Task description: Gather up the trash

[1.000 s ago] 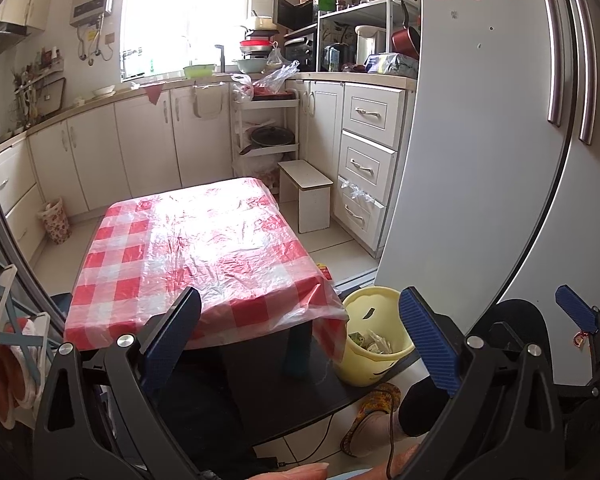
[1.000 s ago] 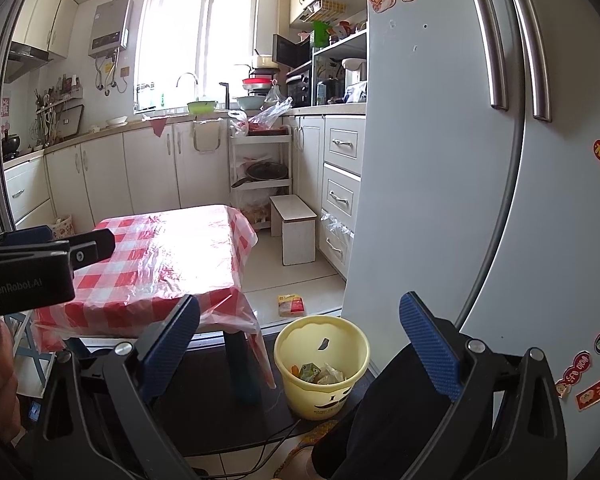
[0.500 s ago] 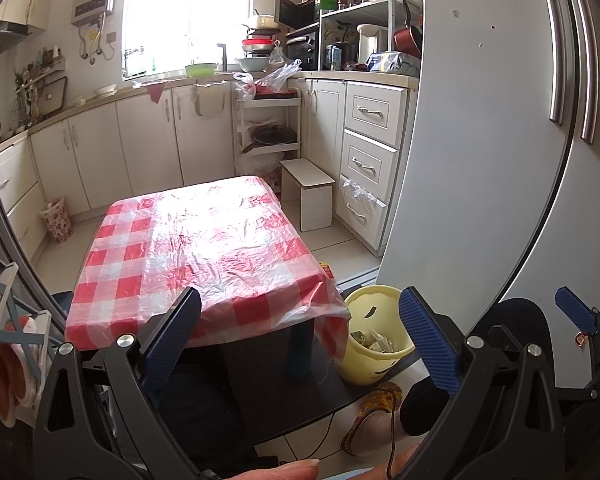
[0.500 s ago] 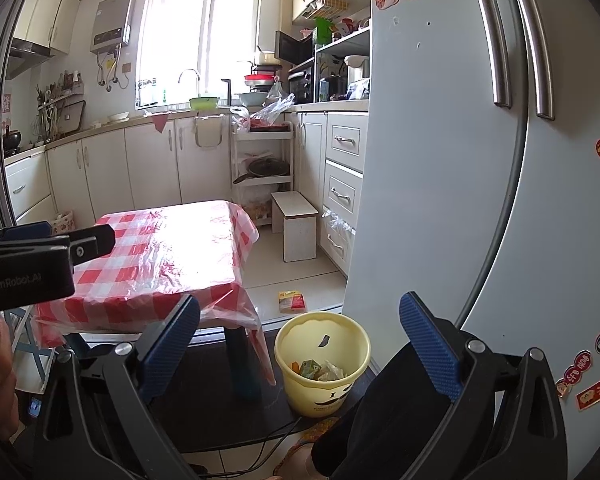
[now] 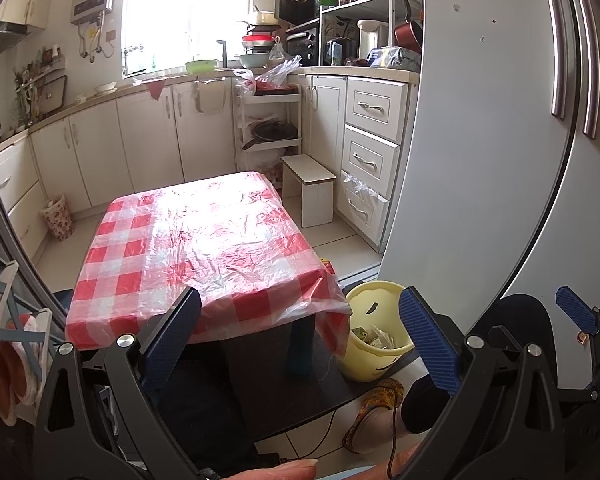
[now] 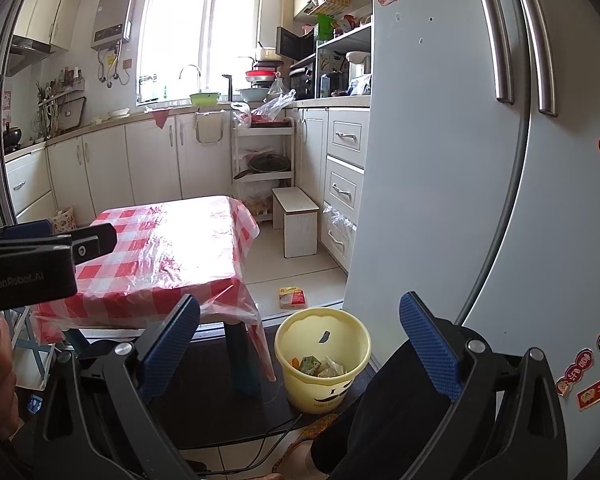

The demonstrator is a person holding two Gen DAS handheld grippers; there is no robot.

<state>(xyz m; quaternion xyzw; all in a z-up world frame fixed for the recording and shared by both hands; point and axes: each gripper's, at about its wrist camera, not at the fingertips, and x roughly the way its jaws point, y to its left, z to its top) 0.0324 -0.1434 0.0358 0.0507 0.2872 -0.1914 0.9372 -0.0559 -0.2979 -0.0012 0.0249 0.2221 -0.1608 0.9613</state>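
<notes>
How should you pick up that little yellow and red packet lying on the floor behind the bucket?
Come straight down from above and pinch the small yellow and red packet across its two long edges. It lies flat on the pale tiled floor, so only its thin sides offer a hold. The open right tool probably suits best, since the yellow plastic bucket stands between the packet and the person.

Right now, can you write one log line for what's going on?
left gripper: open, empty | right gripper: open, empty | yellow bin: holds trash | packet: on floor | table: bare
</notes>
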